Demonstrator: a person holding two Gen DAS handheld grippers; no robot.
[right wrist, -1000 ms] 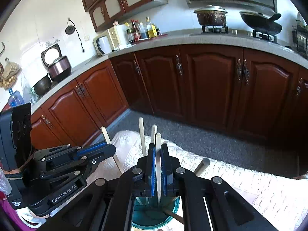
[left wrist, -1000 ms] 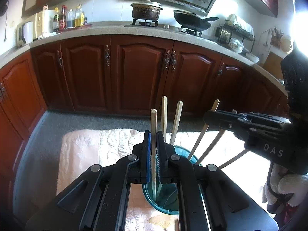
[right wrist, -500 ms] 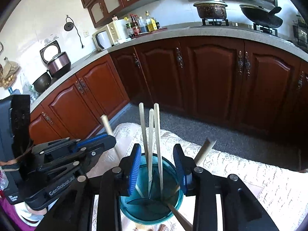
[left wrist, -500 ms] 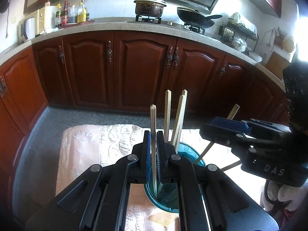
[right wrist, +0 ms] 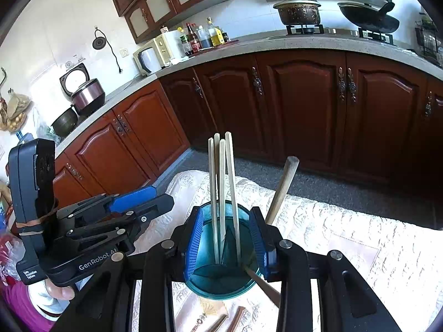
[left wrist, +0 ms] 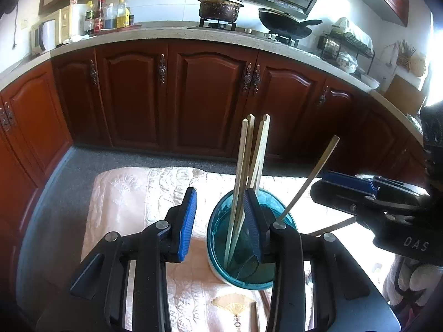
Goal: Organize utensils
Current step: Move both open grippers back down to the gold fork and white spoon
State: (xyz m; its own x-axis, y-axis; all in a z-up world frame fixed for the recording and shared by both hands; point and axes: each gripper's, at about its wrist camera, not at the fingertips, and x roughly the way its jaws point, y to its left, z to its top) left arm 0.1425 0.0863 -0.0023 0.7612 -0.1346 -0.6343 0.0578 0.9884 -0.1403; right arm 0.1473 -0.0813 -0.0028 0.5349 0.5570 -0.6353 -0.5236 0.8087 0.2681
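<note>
Chopsticks (right wrist: pixel 221 193) upright in cup (right wrist: pixel 205 276) on tablecloth (right wrist: pixel 346 235), cabinets (right wrist: pixel 299 110) behind; prob. more utensils (right wrist: pixel 229 321) in front.

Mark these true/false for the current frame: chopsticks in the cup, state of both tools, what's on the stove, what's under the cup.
1. Pale wooden chopsticks stand in the round teal plastic cup. True.
2. The left tool is clamped on a chopstick. False: its blue pads stand apart, having just been opening, and they press on nothing.
3. The right tool is open, pads either side of the chopsticks, not pressing them. True.
4. The stove holds only a kettle. False: a lidded dark pot and a black wok sit there.
5. The cup stands on a pale embroidered cloth. True.
</note>
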